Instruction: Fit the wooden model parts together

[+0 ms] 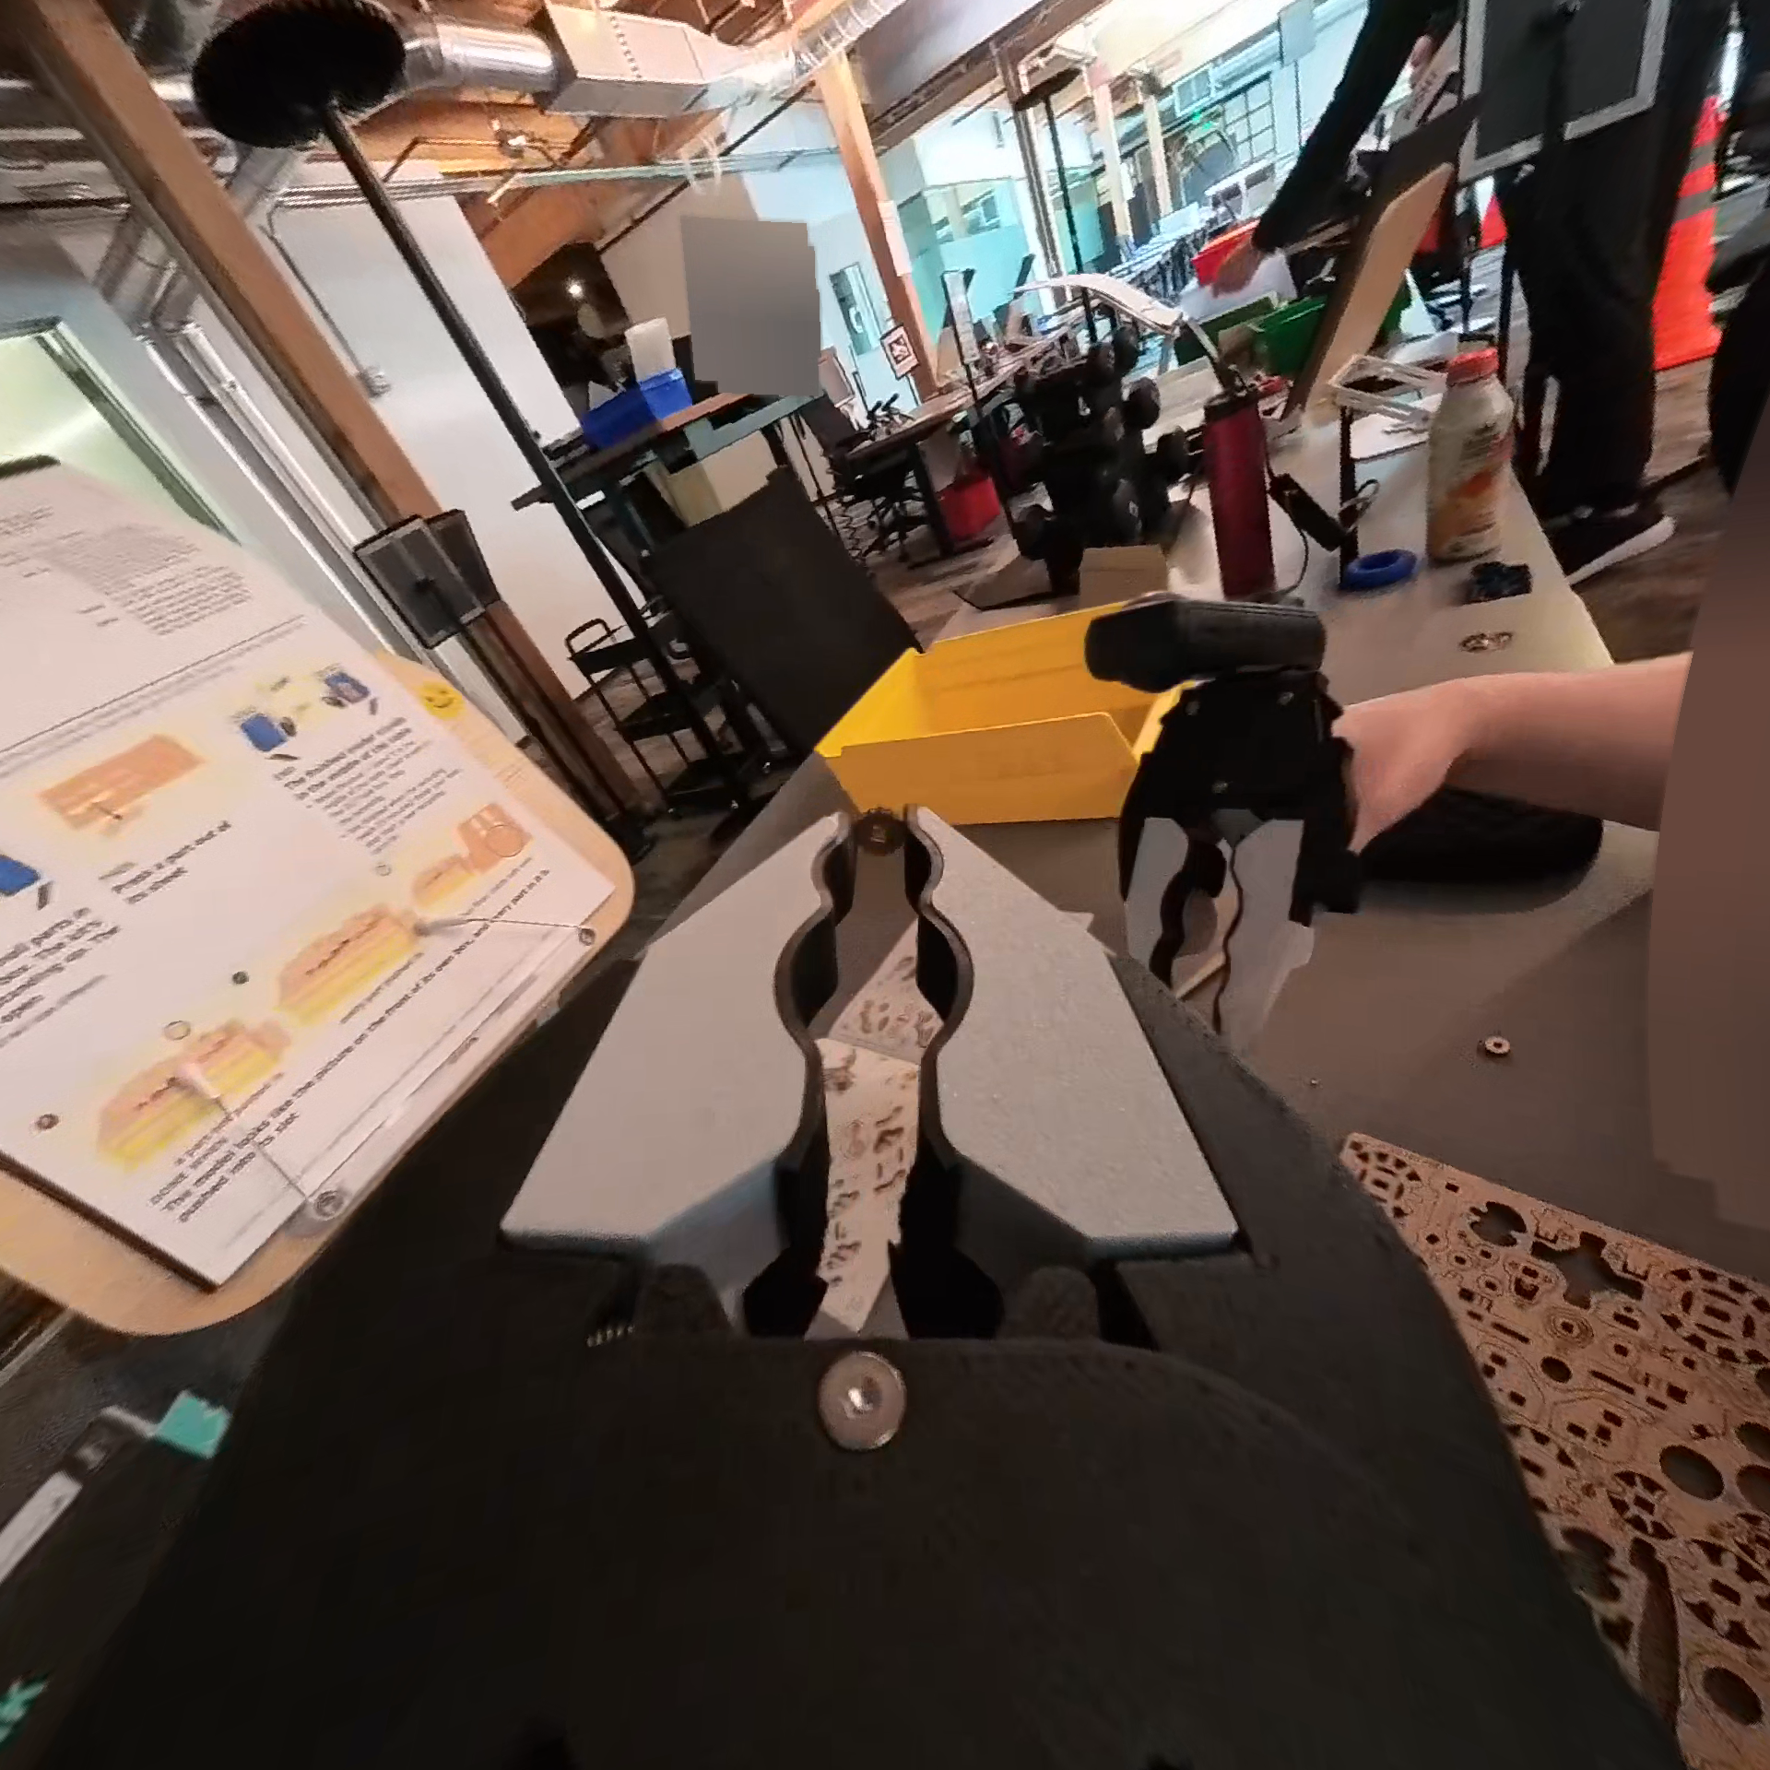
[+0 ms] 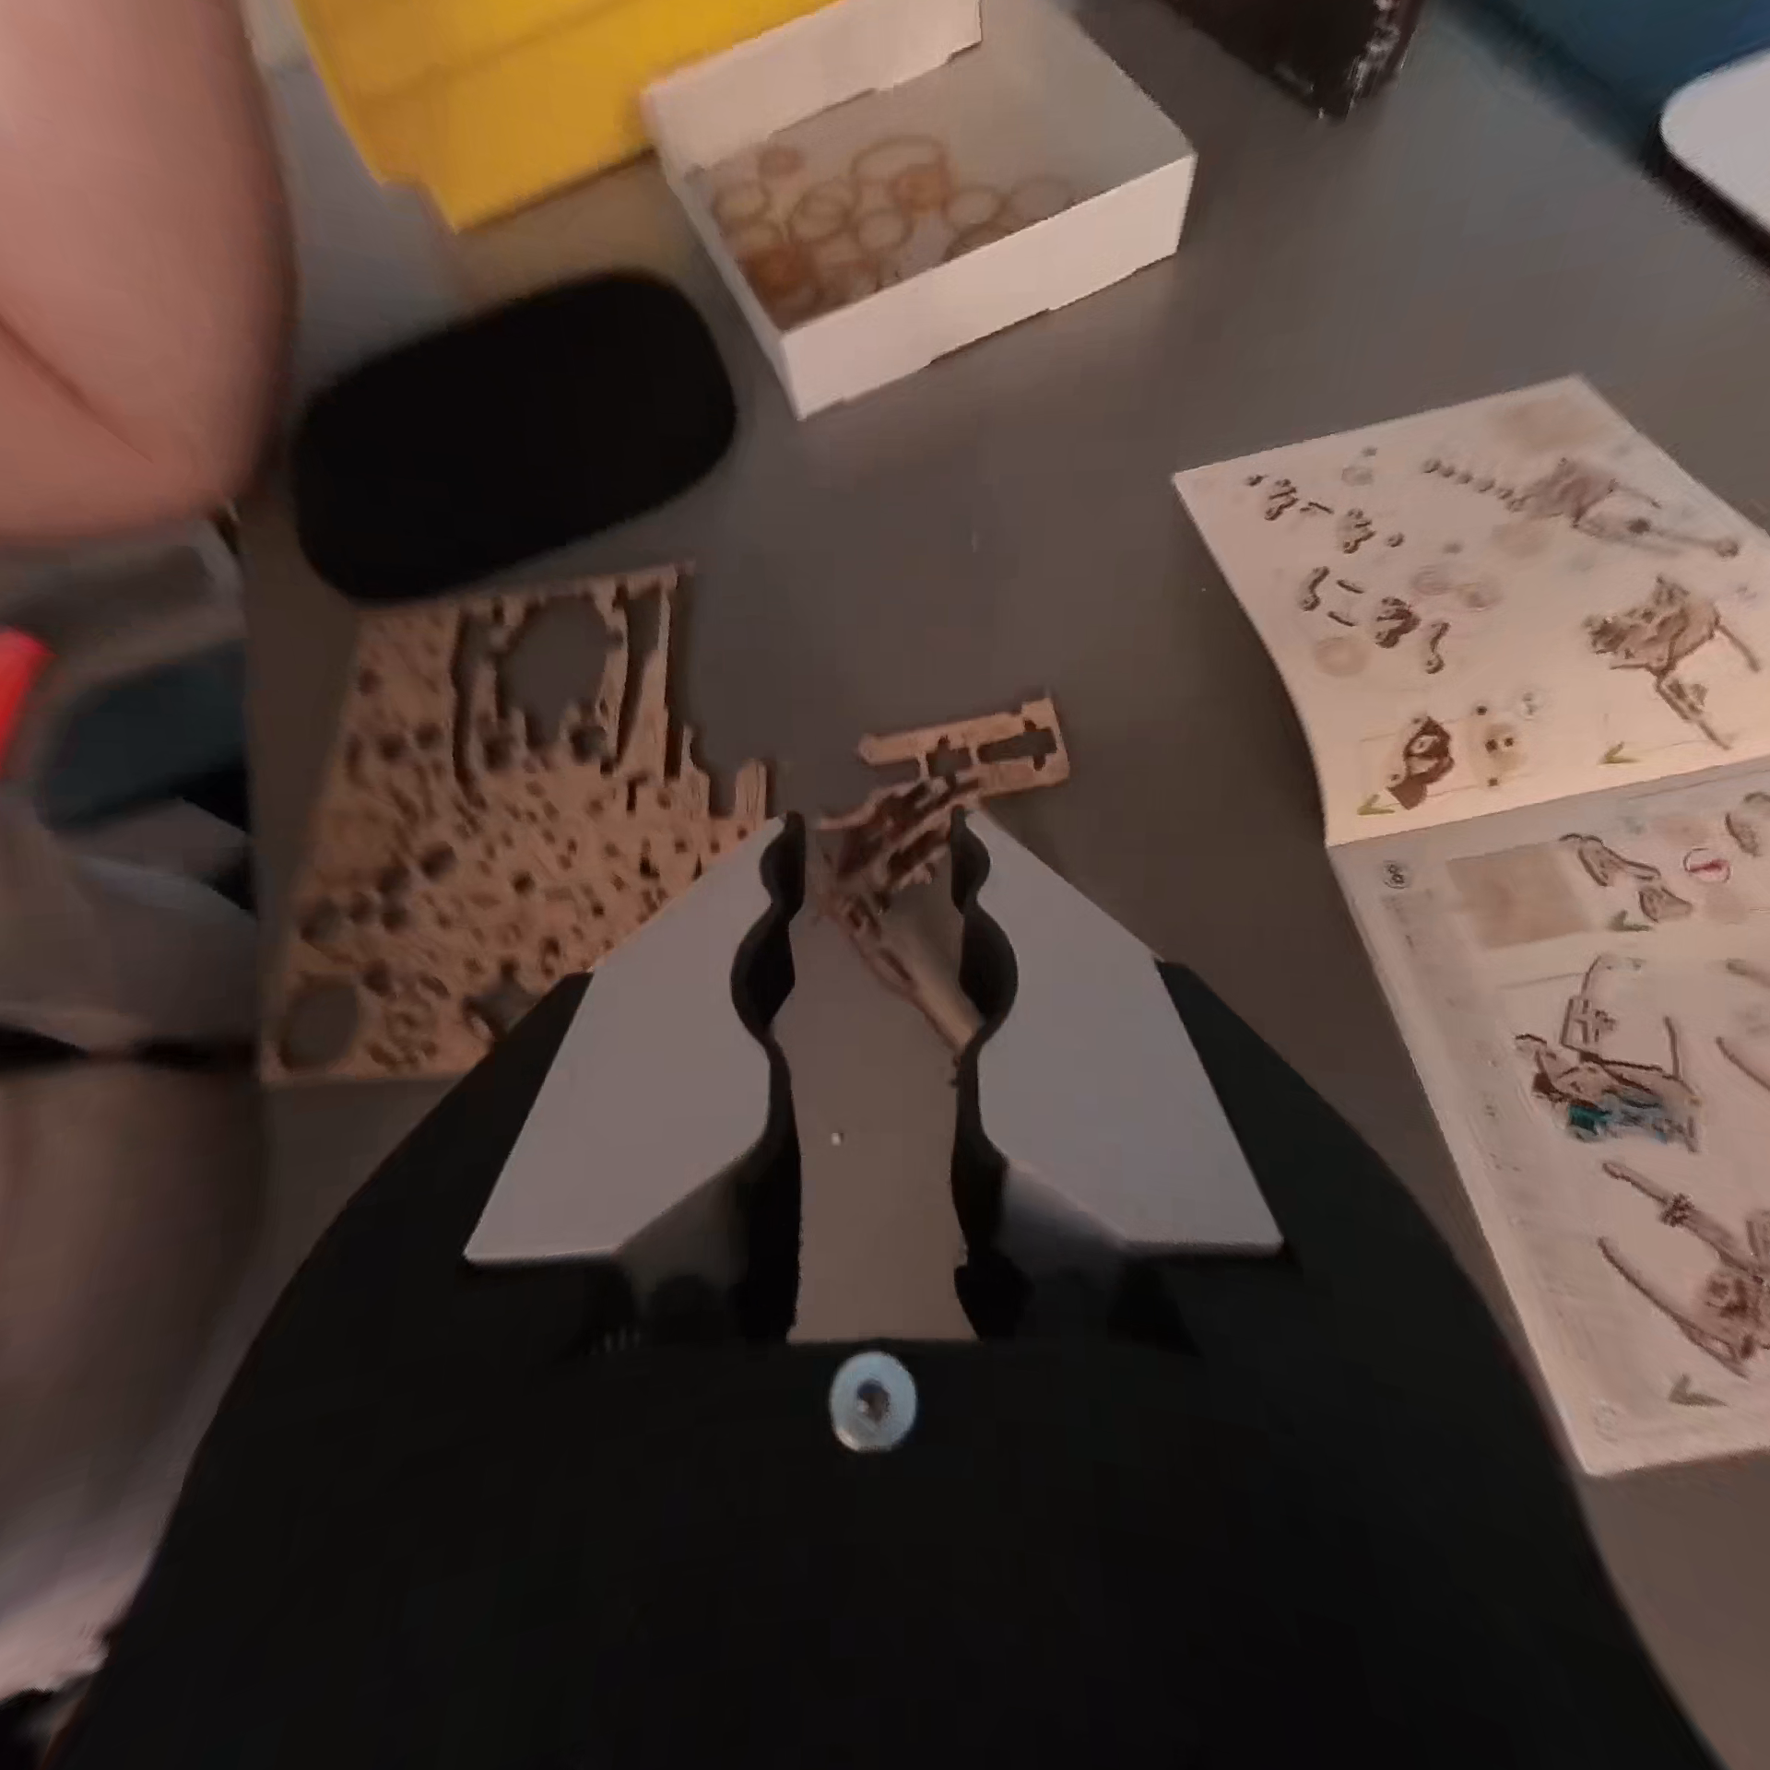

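Note:
My left gripper [image 1: 876, 838] is shut on a small round wooden part [image 1: 876, 829] pinched at its fingertips, held above the table. My right gripper [image 2: 876, 828] is open and points down at the table; it also shows in the left wrist view [image 1: 1202, 987]. A partly built wooden model [image 2: 896, 862] lies on the table between its fingers, close to the right finger. A flat notched wooden part [image 2: 967, 757] lies just beyond the tips. A punched-out wooden sheet [image 2: 479, 843] lies to the left and also shows in the left wrist view [image 1: 1580, 1389].
A white box of wooden rings [image 2: 1101, 230] and a yellow bin [image 1: 987, 757] stand farther back. Instruction sheets [image 2: 1485, 623] lie at the right. An instruction board [image 1: 239, 862] leans at the left. A black rounded object [image 2: 508, 431] and a hand [image 2: 124, 239] are at the left.

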Available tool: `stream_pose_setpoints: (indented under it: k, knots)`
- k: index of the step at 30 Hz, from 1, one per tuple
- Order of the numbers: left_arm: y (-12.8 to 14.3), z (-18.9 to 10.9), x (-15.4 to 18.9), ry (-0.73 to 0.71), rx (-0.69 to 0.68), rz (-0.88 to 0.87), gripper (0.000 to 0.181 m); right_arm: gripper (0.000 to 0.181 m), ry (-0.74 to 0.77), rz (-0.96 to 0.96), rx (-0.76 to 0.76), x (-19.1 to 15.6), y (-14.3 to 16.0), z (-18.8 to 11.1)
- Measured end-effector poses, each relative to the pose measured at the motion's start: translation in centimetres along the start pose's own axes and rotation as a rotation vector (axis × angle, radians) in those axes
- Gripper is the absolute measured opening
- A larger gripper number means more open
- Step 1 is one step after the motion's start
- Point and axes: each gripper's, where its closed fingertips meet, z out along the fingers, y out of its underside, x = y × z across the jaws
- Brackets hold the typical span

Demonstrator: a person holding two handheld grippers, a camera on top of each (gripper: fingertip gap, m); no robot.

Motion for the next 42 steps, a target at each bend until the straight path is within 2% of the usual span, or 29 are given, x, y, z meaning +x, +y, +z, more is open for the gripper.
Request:
stream_pose_setpoints:
  k: [1,4,7,10,14,17,23,27,31,34,37,42]
  knots:
    - [-0.2,-0.3,-0.3,-0.007,0.007,-0.008,0.008,0.029,0.018,0.035,-0.009,0.6,-0.4,0.0]
    - [-0.6,-0.9,-0.8,-0.022,0.019,-0.017,0.008,0.031,0.072,0.063,-0.115,2.3,-0.3,0.2]
    - [-0.6,-1.2,-1.2,-0.035,0.009,-0.004,0.008,0.035,0.008,-0.074,-0.188,1.5,0.0,0.7]
    - [-0.5,-1.5,-1.4,-0.034,-0.002,-0.008,0.008,0.038,-0.066,-0.222,-0.204,0.2,0.9,0.3]
    - [-0.8,-1.9,-1.5,-0.034,0.0,-0.009,0.008,0.046,-0.094,-0.313,-0.136,-0.2,1.5,-0.5]
    - [-1.0,-2.1,-1.7,-0.039,0.01,-0.015,0.008,0.062,-0.001,-0.421,-0.106,0.6,1.9,-0.2]
    - [-0.7,-2.1,-2.1,-0.047,0.0,-0.024,0.008,0.062,0.201,-0.6,-0.126,0.1,3.7,0.7]
    - [-0.3,-1.8,-2.4,-0.054,-0.015,-0.03,0.008,0.062,0.074,-0.341,-0.05,-1.5,1.9,0.1]
    - [0.0,-1.5,-2.6,-0.067,-0.026,-0.042,0.008,0.049,0.034,0.0,-0.046,1.0,-1.6,-1.3]
    - [0.1,-1.3,-2.7,-0.079,-0.032,-0.059,0.008,0.036,-0.024,0.229,-0.199,2.3,-1.7,-0.4]
    - [0.3,-1.3,-3.0,-0.094,-0.039,-0.075,0.008,0.011,-0.067,0.347,-0.327,2.4,-1.5,1.0]
    - [0.4,-1.2,-2.8,-0.084,-0.038,-0.074,0.008,0.014,-0.05,0.445,-0.493,2.8,-0.7,1.8]
